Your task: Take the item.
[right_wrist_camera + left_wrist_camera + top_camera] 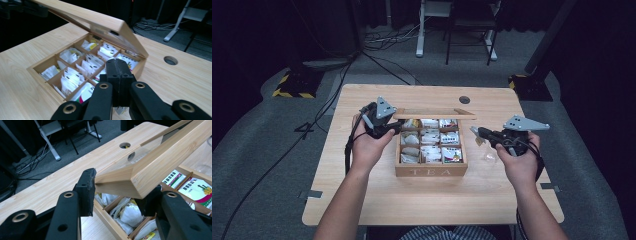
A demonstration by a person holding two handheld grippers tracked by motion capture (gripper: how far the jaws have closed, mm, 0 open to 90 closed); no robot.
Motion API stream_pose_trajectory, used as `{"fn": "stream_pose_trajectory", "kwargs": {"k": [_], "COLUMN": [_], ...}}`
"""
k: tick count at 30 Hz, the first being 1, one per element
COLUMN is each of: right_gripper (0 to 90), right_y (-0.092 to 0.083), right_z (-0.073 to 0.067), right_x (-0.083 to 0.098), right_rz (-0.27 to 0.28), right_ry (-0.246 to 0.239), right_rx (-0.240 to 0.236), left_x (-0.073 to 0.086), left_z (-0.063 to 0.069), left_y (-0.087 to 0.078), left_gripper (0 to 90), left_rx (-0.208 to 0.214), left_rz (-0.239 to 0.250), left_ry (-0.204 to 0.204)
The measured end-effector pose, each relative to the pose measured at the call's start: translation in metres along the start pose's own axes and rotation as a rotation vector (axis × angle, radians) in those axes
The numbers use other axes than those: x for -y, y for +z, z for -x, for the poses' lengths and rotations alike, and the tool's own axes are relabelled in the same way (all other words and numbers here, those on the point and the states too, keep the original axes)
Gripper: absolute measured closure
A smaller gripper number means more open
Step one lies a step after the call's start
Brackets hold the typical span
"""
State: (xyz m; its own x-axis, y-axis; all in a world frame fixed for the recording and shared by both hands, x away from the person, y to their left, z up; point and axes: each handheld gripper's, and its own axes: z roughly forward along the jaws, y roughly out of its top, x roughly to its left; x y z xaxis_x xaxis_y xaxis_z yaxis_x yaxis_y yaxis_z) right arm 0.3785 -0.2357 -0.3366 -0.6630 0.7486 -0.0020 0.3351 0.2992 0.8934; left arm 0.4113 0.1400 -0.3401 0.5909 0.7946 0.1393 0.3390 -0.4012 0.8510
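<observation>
Tongs, left [115, 192]: we log them pinching the front corner of the wooden lid [160, 162] of the tea box, one pad on each side of the corner, holding the lid raised at a slant over the compartments. From the high view the left tongs [398, 127] sit at the box's left rear corner.

Tongs, right [120, 72]: we log the pads pressed together, with a small paper tag showing just under them; whether it is gripped we cannot tell. From the high view the right tongs [478, 132] hover just beside the box's right edge, a small paper piece at their tip.

Wooden tea box [431, 171]: marked TEA on its front wall, standing at the middle of the tabletop [362, 200], between our two hands. Nine compartments in three rows, each filled with tea bags [72, 77] in white wrappers; some wrappers carry coloured print.

Clear glass vessel [490, 158]: on the tabletop just right of the box, near the right hand.

Cable hole [464, 99]: in the tabletop beyond the box.

Desk frame [452, 25]: on the grey floor farther back.
</observation>
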Motion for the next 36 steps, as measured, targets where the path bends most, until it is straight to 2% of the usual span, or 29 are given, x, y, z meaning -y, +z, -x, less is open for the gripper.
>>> {"fn": "stream_pose_trajectory", "kwargs": {"k": [10, 21, 28, 36], "right_gripper": [90.0, 90.0, 90.0, 90.0], "right_y": [-0.013, -0.019, -0.019, -0.014], "right_z": [0.021, 0.041, 0.056, 0.067], "right_x": [0.008, 0.015, 0.023, 0.035], "right_rz": [0.006, -0.003, -0.024, -0.047], "right_ry": [0.035, 0.067, 0.09, 0.118], "right_rx": [0.057, 0.101, 0.13, 0.144], "left_x": [0.0, 0.0, 0.001, 0.001], "left_z": [0.0, 0.0, 0.0, 0.0], "left_y": [0.0, 0.0, 0.0, 0.0], "left_gripper": [55.1, 55.0, 54.9, 54.9], "left_rx": [0.0, 0.0, 0.001, 0.001], "left_rz": [0.001, -0.003, -0.002, -0.003], "left_ry": [-0.001, 0.002, -0.001, 0.002]}}
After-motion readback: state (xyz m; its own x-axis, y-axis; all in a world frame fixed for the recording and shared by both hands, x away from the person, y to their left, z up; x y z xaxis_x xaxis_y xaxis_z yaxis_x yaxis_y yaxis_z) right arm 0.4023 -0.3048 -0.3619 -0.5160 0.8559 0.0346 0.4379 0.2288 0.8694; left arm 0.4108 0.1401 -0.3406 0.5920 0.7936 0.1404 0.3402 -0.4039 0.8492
